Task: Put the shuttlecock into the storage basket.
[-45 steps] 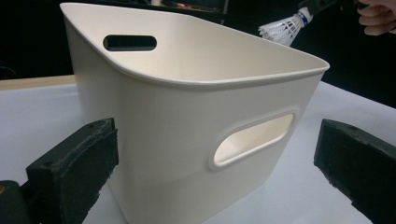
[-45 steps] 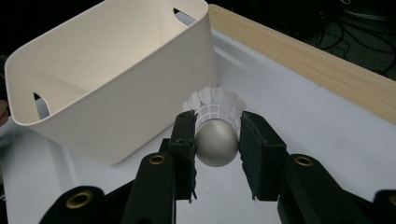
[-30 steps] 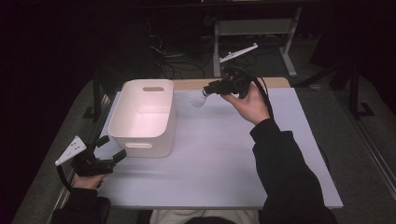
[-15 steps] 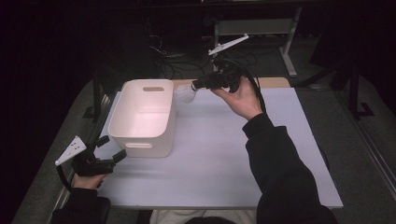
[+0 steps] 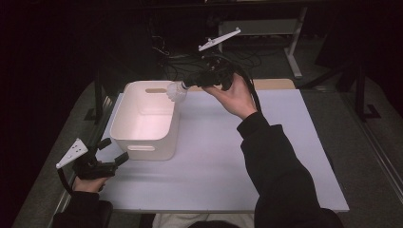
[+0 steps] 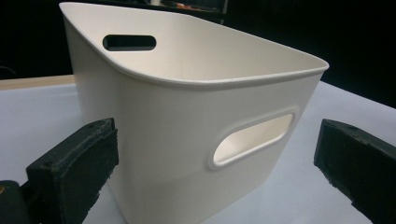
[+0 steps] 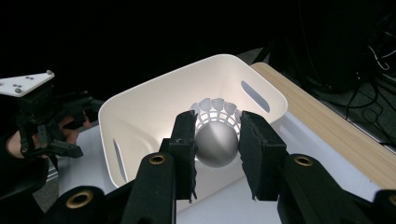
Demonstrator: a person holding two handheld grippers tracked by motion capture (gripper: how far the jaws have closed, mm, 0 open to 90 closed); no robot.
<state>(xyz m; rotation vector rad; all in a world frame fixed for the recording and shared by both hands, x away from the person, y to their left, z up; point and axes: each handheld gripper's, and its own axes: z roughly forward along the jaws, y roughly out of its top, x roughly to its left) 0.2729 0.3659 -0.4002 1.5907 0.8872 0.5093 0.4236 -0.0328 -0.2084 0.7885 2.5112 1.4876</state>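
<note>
White plastic makes up both things that matter here: the bin [image 5: 145, 124] on the pale table [image 5: 266, 156] and the shuttlecock [image 7: 216, 133] carried toward it. The right gripper [image 7: 216, 140] is clamped on the shuttlecock's rounded cork end, one black pad on each side, with the lattice skirt pointing away over the bin's far corner. From above, the shuttlecock [image 5: 177, 91] sits just at the bin's rim, beside the far handle slot, off the table.

It looks very light and a little delicate. I'd judge the skirt would buckle or spring out under a squeeze, so the firm round nose is the sensible place to hold it, as is being done. The nose is smooth and domed, so it could squirt out of flat pads if the grip slackens.

Near the bin's closest corner, the left gripper [image 5: 110, 156] rests low with its jaws spread wide on either side of that corner, pads clear of the bin's wall [image 6: 187, 140].
</note>
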